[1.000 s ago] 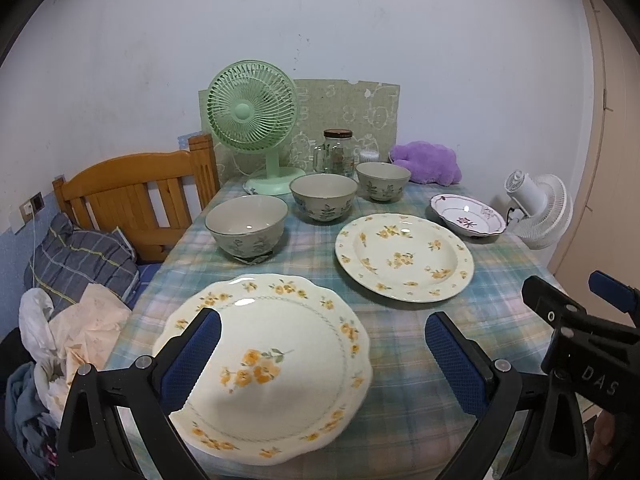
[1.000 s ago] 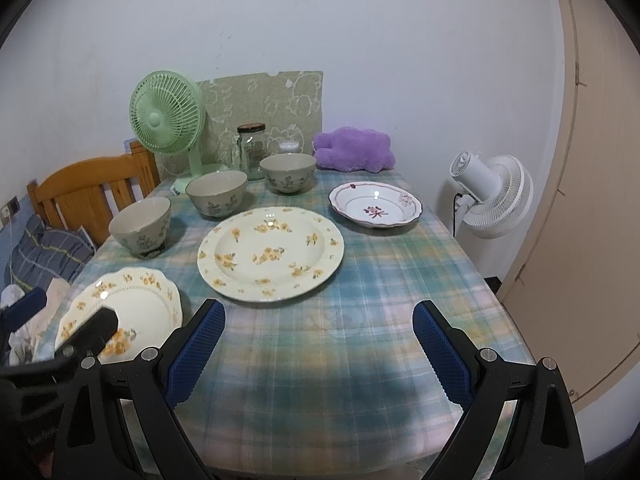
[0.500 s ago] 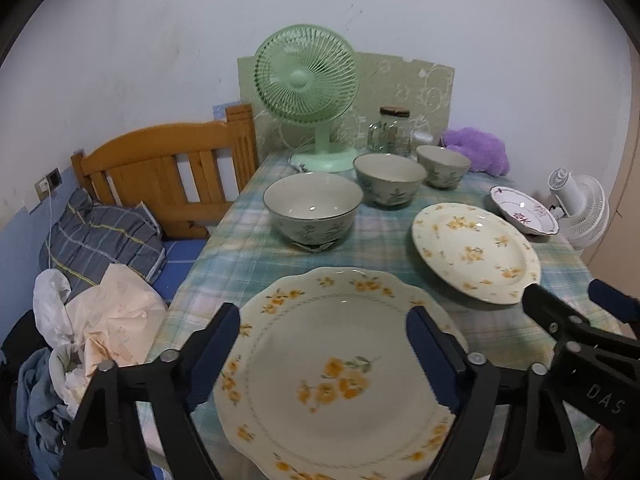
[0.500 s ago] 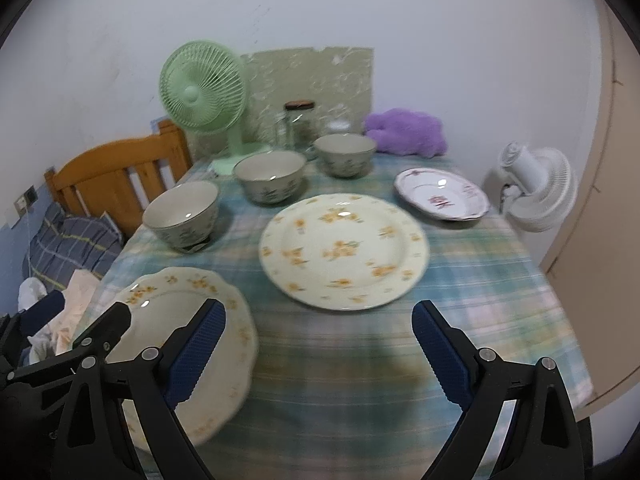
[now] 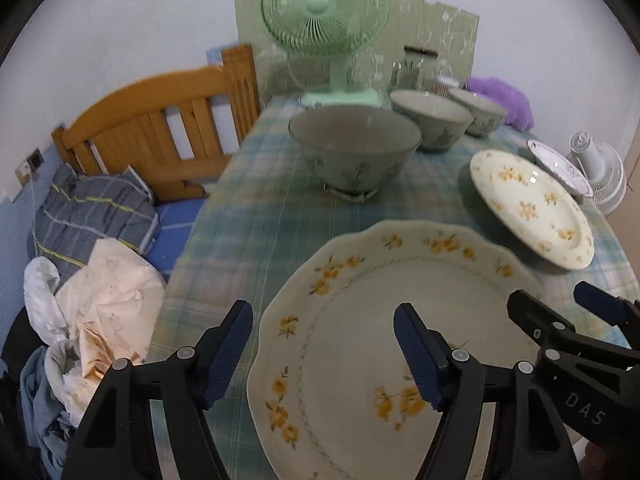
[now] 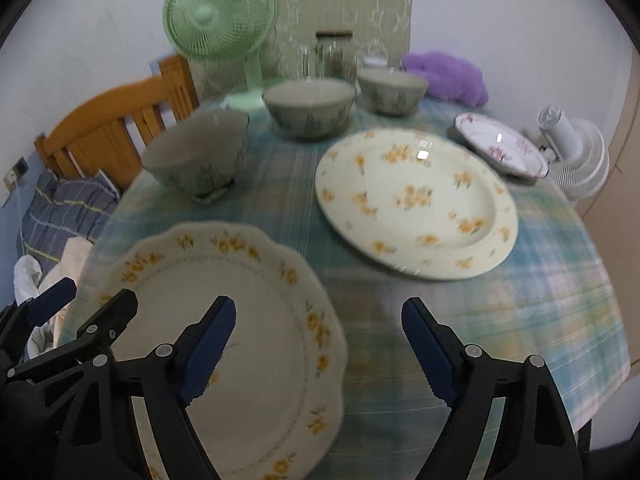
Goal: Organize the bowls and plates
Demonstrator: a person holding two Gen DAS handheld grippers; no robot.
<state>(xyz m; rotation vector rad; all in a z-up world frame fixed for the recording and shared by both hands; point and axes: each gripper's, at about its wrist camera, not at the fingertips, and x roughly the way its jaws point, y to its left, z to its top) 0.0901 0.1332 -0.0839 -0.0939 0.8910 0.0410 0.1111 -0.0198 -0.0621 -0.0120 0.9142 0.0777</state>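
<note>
A scalloped plate (image 5: 360, 280) with yellow flowers lies at the near left of the checked tablecloth. My left gripper (image 5: 322, 320) hangs over its left rim, jaws closing and touching nothing. My right gripper (image 6: 320, 312) straddles the right rim of the scalloped plate (image 6: 240, 300), its jaws also closing and off the plate. A round yellow-flowered plate (image 6: 416, 200) lies beyond it, with a small red-patterned plate (image 6: 500, 144) to the right. Three grey-green bowls (image 6: 196, 152) (image 6: 308, 108) (image 6: 392, 88) stand in a row towards the back.
A green fan (image 5: 324, 12), a glass jar (image 5: 416, 68) and a purple plush (image 6: 444, 76) stand at the table's back. A white fan (image 6: 576, 152) is off the right edge. A wooden bed frame (image 5: 160, 128) and piled clothes (image 5: 92, 280) are left of the table.
Both grippers have moved forward and down over the scalloped plate, which now looks much larger. Their jaws have narrowed, the left more than the right. No dish has moved.
</note>
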